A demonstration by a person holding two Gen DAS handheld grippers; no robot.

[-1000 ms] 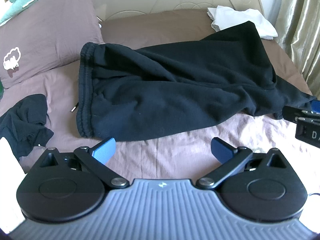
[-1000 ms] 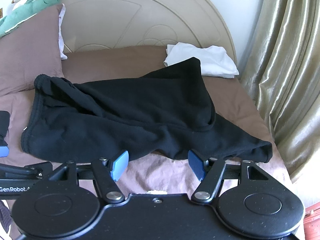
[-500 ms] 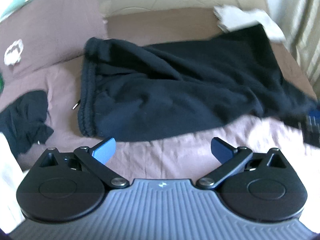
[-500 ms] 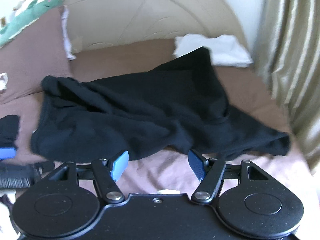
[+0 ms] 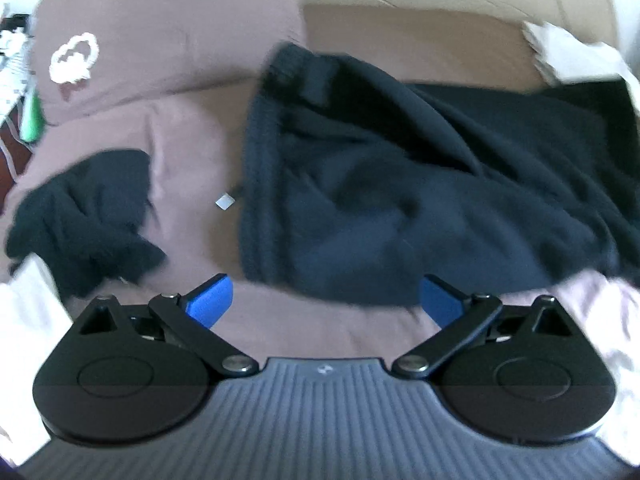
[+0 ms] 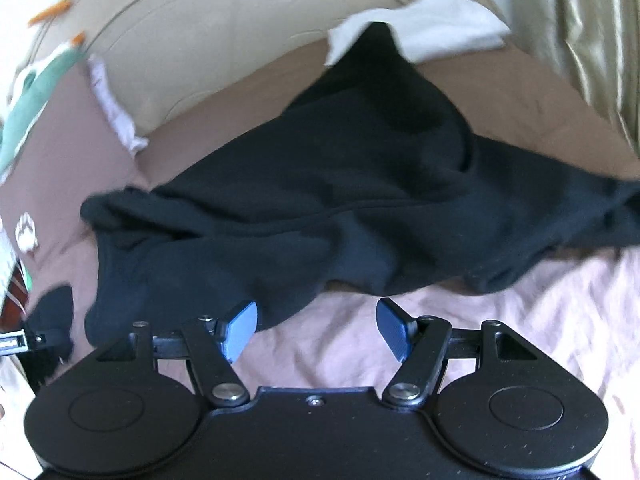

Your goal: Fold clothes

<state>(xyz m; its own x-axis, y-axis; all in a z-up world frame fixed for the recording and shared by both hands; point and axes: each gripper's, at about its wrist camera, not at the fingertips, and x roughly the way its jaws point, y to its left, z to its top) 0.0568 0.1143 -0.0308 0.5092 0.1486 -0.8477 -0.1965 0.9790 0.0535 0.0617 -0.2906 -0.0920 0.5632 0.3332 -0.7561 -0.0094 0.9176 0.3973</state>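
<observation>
Both grippers, left [image 5: 326, 300] and right [image 6: 316, 328], gape empty over blurred black trousers [image 6: 320, 208]

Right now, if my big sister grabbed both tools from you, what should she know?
Left tool: open, holding nothing, pointing down at the near waistband end of the black pants.
Right tool: open, holding nothing, just short of the pants' near edge.
The pants lie spread and rumpled across the bed, not folded yet.
A small dark garment sits crumpled to the left; a white cloth lies by the headboard.
Done: nothing folded so far.
Left: grab the pants, flatten, fold, then the other clothes.
</observation>
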